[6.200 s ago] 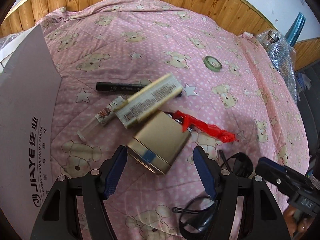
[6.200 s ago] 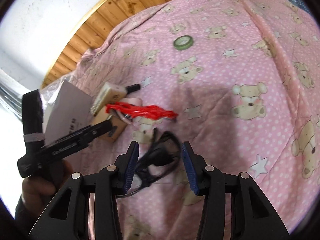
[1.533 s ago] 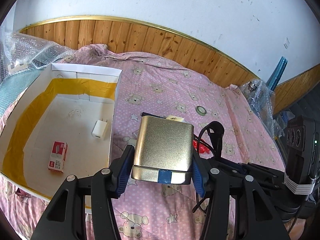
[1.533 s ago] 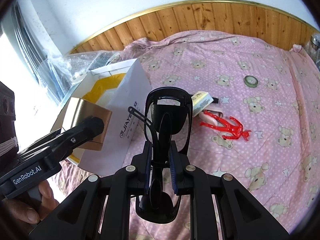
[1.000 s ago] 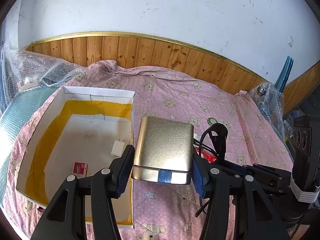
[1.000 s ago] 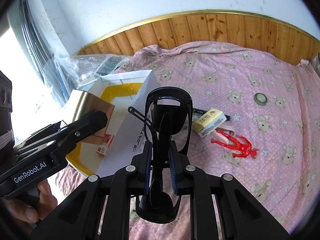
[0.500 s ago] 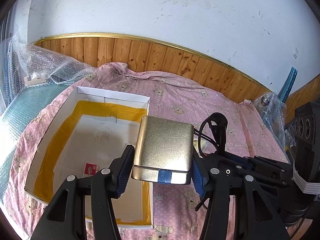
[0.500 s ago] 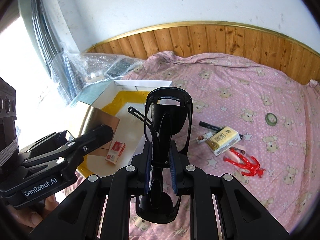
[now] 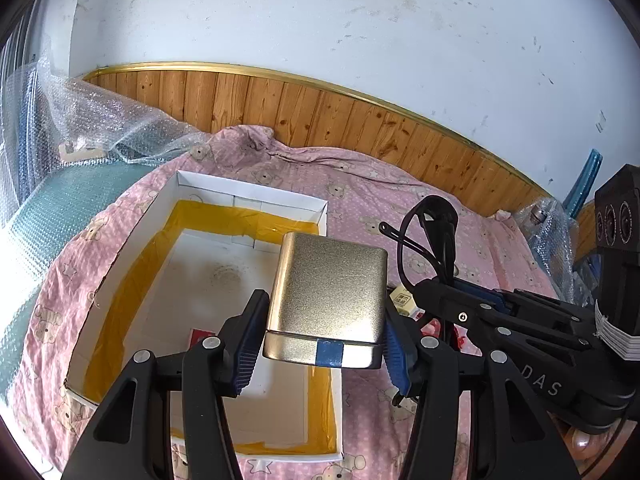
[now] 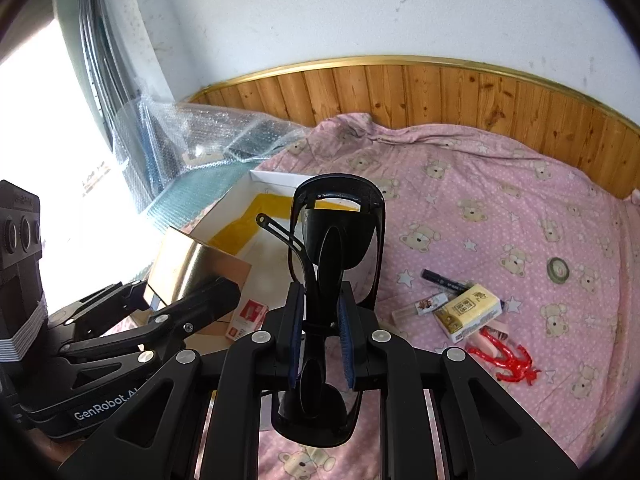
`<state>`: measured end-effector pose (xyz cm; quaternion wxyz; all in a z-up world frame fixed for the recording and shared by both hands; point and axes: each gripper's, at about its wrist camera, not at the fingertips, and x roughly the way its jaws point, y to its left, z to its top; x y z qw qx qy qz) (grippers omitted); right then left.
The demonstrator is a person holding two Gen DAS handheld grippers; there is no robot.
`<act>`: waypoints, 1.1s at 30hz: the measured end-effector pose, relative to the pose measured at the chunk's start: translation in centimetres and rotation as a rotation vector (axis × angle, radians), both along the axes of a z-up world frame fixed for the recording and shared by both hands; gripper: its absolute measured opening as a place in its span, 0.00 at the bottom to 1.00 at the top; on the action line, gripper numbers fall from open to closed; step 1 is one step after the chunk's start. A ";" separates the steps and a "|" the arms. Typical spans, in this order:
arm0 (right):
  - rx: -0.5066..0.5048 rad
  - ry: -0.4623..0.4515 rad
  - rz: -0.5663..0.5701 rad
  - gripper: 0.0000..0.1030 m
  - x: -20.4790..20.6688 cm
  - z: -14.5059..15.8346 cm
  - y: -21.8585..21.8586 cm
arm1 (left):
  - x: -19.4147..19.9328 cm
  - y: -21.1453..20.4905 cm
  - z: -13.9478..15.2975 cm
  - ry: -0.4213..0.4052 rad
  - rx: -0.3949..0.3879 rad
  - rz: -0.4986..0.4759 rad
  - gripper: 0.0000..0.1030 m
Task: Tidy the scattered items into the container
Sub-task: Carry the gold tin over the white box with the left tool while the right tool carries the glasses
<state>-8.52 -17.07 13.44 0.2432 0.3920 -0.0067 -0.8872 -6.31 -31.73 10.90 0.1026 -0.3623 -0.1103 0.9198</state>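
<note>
Overhead, left gripper [image 9: 322, 340] clamping gold tin [image 9: 326, 300] above white box [image 9: 248, 196] (seemingly), right gripper [image 10: 322, 344] gripping black sunglasses [image 10: 336, 240].

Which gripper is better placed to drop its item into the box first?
Left. The left gripper holds the gold tin over the white box. The right gripper, clamping the black sunglasses, looks further toward the bedspread side.

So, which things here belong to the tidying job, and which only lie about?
Job: gold tin, sunglasses, white box, yellow carton, red toy, black pen, tape roll.
Lying about: bubble wrap, pink quilt.
</note>
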 end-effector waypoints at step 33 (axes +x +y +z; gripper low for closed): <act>0.003 -0.005 0.108 0.17 -4.1 -0.2 -7.3 | -4.3 -8.5 -1.6 -0.037 0.029 0.143 0.53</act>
